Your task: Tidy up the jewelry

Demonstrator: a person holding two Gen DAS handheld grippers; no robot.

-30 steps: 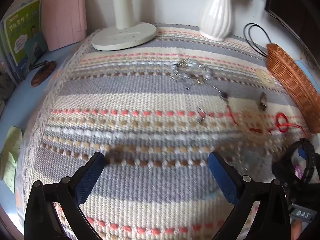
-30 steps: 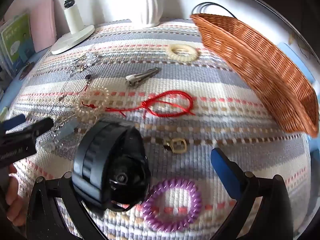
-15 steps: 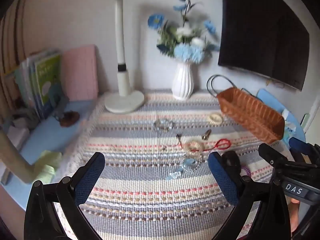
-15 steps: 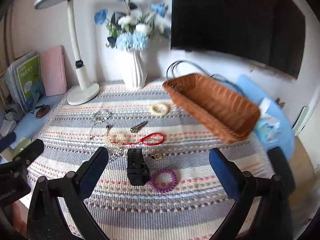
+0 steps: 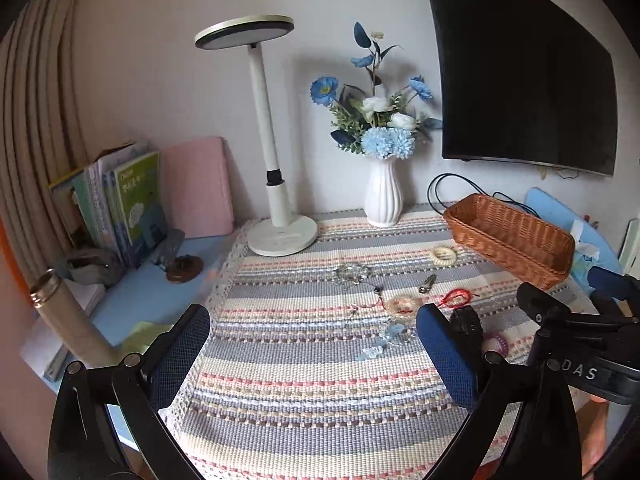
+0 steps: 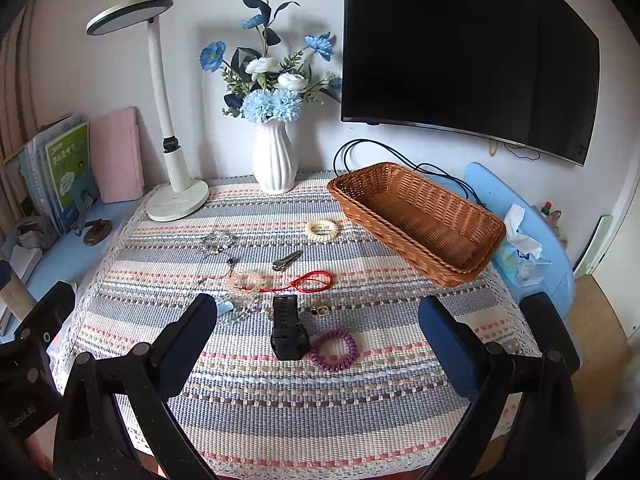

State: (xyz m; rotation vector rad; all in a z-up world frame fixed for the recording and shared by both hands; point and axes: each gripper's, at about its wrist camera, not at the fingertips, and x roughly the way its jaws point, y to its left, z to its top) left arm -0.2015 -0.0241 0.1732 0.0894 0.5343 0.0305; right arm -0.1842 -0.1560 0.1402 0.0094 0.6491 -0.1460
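Jewelry lies scattered on a striped woven cloth (image 6: pixel 280 412): a black watch (image 6: pixel 289 333), a purple coil band (image 6: pixel 334 351), a red cord (image 6: pixel 314 281), a beaded bracelet (image 6: pixel 249 281), a metal clip (image 6: pixel 287 261), a cream coil band (image 6: pixel 321 229), a small gold buckle (image 6: pixel 321 311) and a clear bead chain (image 6: pixel 218 240). An empty wicker basket (image 6: pixel 416 218) stands at the back right. My right gripper (image 6: pixel 318 344) is open and empty, raised above the table's near edge. My left gripper (image 5: pixel 312 350) is open and empty, raised at the left; the watch (image 5: pixel 466 326) shows behind its right finger.
A white desk lamp (image 6: pixel 172 184) and a white vase of blue flowers (image 6: pixel 275 160) stand at the back. Books (image 5: pixel 128 204) and a pink folder lean at the left. A tissue pack (image 6: pixel 520 248) lies right of the basket. A dark screen hangs on the wall.
Both grippers have pulled up and back from the cloth. The right gripper let go of the black watch, which now lies beside the purple band.
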